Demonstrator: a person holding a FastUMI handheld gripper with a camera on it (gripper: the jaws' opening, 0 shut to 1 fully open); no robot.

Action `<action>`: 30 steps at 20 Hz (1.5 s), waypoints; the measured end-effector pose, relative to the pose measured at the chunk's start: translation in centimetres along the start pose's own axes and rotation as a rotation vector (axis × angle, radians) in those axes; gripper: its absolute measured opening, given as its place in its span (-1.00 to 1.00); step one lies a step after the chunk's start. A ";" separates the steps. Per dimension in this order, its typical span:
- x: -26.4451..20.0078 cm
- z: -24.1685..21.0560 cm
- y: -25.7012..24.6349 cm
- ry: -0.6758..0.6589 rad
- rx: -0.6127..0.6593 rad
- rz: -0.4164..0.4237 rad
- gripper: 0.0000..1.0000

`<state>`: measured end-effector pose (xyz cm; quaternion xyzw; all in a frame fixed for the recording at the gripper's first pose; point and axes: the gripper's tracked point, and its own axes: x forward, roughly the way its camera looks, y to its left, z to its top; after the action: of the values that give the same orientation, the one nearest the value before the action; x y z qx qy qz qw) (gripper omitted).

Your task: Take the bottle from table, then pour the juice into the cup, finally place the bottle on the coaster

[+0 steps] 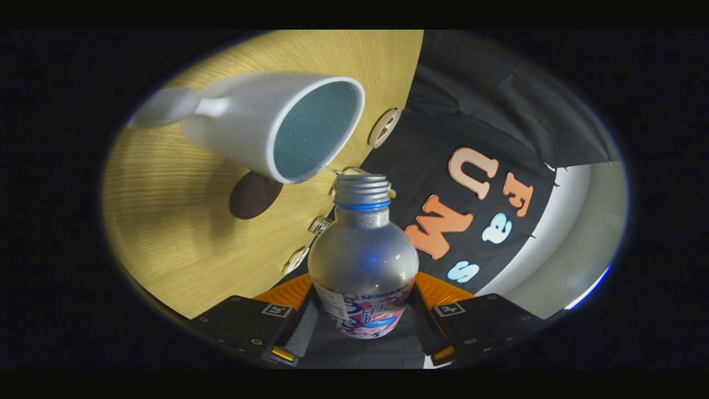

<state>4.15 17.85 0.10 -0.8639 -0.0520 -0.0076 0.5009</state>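
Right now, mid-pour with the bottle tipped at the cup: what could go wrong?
1. The bottle mouth sits at the white cup rim's edge, not over the middle, so juice may run outside onto the wooden table.
2. The gripper fingers clamp only the bottle's labelled lower body; tilted this far, it might slip or rotate.
3. The dark round coaster lies close beside the cup, so the bottle could knock the cup on the way there.

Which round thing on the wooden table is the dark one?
The dark brown round coaster, beside the white ceramic cup; the small discs along the table edge are pale. The claw grips the bottle.
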 end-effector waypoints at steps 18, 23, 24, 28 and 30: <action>-0.6 0.3 0.1 -0.008 -0.008 0.000 0.54; -0.9 0.5 0.2 -0.004 0.056 0.006 0.53; -0.7 0.5 0.6 -0.007 0.082 0.014 0.53; -1.3 0.0 1.1 0.008 0.259 0.038 0.54; -1.6 -0.5 1.9 0.015 0.390 0.071 0.54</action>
<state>2.79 16.42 -1.39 -0.7517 -0.0182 0.0139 0.6591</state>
